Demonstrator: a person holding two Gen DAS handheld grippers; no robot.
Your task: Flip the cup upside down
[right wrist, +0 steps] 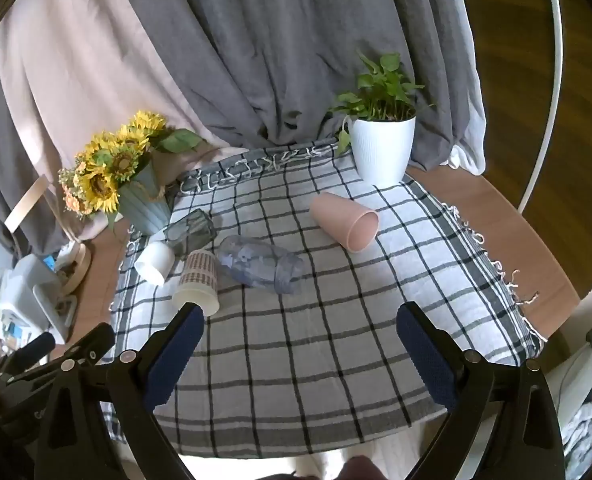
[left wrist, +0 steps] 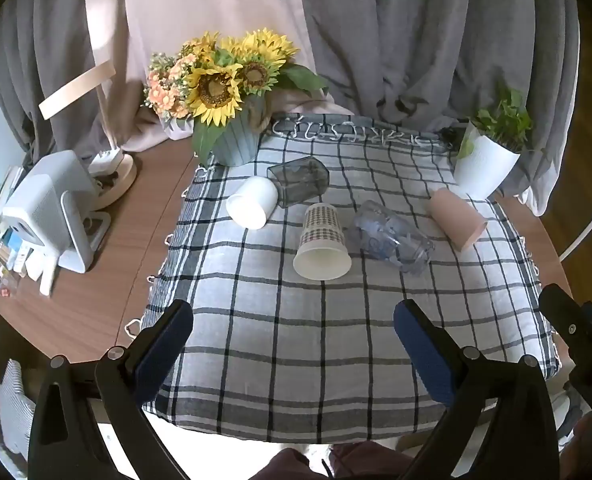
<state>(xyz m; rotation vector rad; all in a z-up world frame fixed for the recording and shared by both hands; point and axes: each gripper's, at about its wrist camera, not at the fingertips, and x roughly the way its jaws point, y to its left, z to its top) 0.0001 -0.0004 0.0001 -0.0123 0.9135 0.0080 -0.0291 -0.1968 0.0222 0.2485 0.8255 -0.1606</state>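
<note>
Several cups lie on their sides on a checked cloth (left wrist: pixel 296 340). A white cup (left wrist: pixel 252 202), a dark glass cup (left wrist: pixel 300 178), a patterned paper cup (left wrist: pixel 322 240), a clear bluish tumbler (left wrist: pixel 392 236) and a pink cup (left wrist: pixel 458 218) show in the left wrist view. The right wrist view shows the pink cup (right wrist: pixel 346 220), the tumbler (right wrist: pixel 260 264), the paper cup (right wrist: pixel 198 280), the white cup (right wrist: pixel 154 262) and the dark glass (right wrist: pixel 190 230). My left gripper (left wrist: pixel 294 332) is open and empty above the cloth's near part. My right gripper (right wrist: pixel 300 336) is open and empty too.
A sunflower pot (left wrist: pixel 232 100) stands at the cloth's back left and a white plant pot (left wrist: pixel 486 160) at the back right. A white device (left wrist: pixel 52 208) and clutter sit on the wooden table (left wrist: pixel 108 272) at the left. Grey curtains hang behind.
</note>
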